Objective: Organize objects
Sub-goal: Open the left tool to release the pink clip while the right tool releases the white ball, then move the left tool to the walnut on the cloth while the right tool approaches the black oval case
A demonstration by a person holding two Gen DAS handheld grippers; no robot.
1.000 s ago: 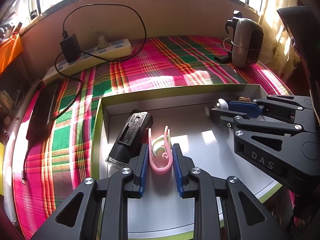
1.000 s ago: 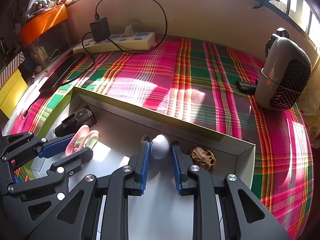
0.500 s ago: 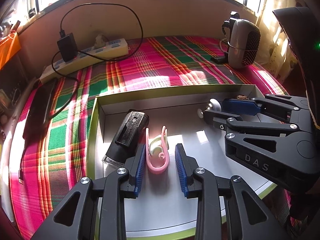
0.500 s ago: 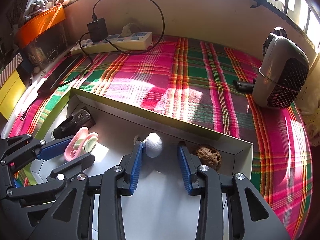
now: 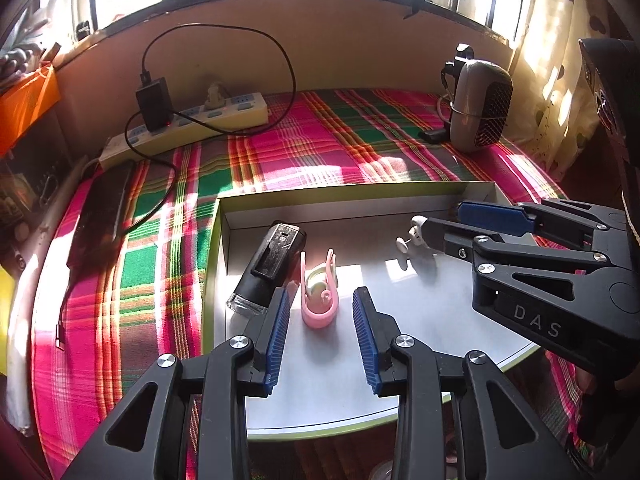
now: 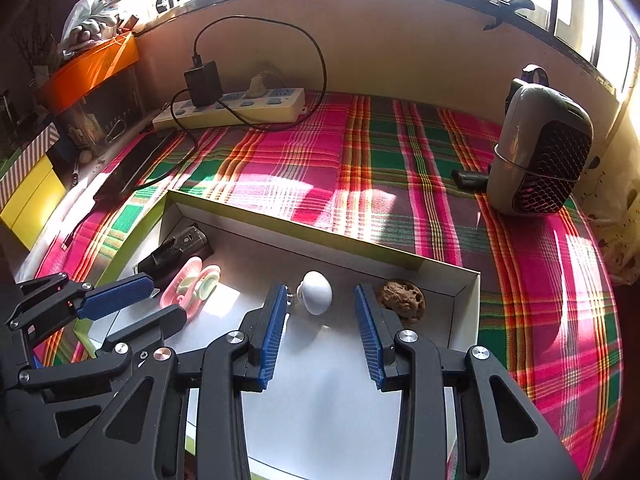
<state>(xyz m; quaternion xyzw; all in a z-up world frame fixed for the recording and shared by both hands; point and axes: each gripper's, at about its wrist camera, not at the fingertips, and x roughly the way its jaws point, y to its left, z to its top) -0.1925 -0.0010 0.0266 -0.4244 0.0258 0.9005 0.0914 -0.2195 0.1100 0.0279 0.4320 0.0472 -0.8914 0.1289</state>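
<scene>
In my left view the pink clip lies on the white floor of the shallow box, between the blue pads of my left gripper but touching neither; those jaws have just been opening and now stand apart with clear gaps on both sides of it. A pale green piece sits tucked inside the clip. Just beside it, toward the box's left wall, a black flashlight-like device lies tilted with its clear lens end nearest me.

In my right view the white knob, with a small stem sticking out toward the left pad, rests on the box floor near the far wall. My right gripper has its jaws spread around it; they have just been opening, and I see daylight between the pads and the knob on the right side, while the stem comes very close to the left pad. A walnut sits in the box's far right corner, just beside the right finger.

The box rests on a pink and green plaid cloth. Farther back lie a power strip with a black charger plugged in, and a small grey heater stands well apart to the right.
</scene>
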